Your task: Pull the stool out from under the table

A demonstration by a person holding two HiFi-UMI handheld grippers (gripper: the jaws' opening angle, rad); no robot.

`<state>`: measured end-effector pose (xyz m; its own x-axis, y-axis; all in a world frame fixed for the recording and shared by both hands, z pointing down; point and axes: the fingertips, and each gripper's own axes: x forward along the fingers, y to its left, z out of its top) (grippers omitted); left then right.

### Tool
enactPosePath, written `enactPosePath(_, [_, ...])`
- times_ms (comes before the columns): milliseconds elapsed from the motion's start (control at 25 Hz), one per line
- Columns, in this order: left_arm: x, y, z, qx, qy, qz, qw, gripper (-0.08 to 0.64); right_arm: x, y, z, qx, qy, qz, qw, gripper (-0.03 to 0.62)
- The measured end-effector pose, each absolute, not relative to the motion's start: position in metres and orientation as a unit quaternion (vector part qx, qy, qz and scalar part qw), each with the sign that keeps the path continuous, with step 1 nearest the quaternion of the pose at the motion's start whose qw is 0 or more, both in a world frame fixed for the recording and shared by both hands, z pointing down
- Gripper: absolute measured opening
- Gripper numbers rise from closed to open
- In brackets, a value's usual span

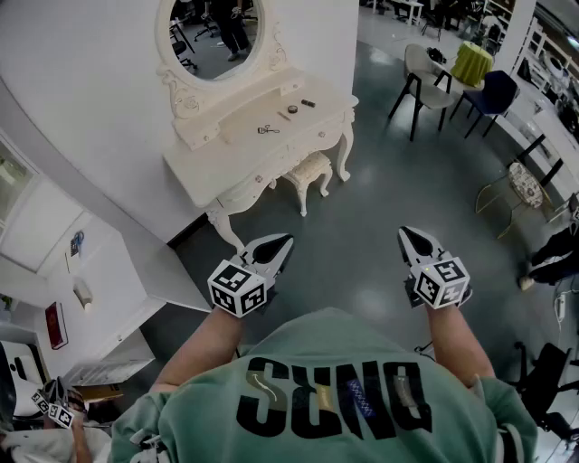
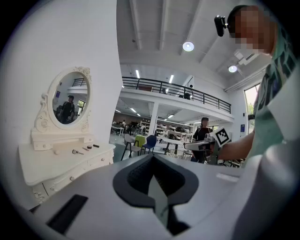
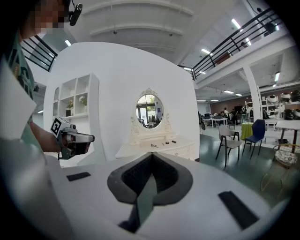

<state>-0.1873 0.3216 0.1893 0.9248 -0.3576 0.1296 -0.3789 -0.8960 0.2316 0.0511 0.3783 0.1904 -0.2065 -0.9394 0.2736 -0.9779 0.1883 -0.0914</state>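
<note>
A cream stool (image 1: 310, 169) with a padded top and carved legs stands partly tucked under the white dressing table (image 1: 235, 158), which carries an oval mirror (image 1: 214, 25). My left gripper (image 1: 284, 240) and right gripper (image 1: 404, 233) hover side by side over the dark floor, well short of the stool, both shut and holding nothing. The left gripper view has the table (image 2: 56, 164) at its left beyond the closed left gripper (image 2: 152, 157). Beyond the closed right gripper (image 3: 151, 156) the table (image 3: 154, 149) stands straight ahead, and the stool is hidden there.
Small items (image 1: 268, 130) lie on the tabletop. A beige chair (image 1: 427, 77), a blue chair (image 1: 494, 91) and a green-draped table (image 1: 472, 61) stand at the back right. A white shelf unit (image 1: 90, 271) is at the left. A person (image 1: 554, 255) is at the right edge.
</note>
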Motion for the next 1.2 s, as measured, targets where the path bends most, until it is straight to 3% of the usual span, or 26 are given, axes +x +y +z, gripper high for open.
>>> enactPosePath(600, [-0.158, 0.334, 0.179, 0.973, -0.191, 0.04, 0.121, 0.008, 0.073, 0.396, 0.177, 0.628, -0.766, 0.106, 0.086, -0.006])
enactPosePath(1200, [-0.052, 0.394, 0.176, 0.972, -0.197, 0.036, 0.123, 0.008, 0.171, 0.464, 0.179, 0.622, -0.772, 0.097, 0.09, -0.006])
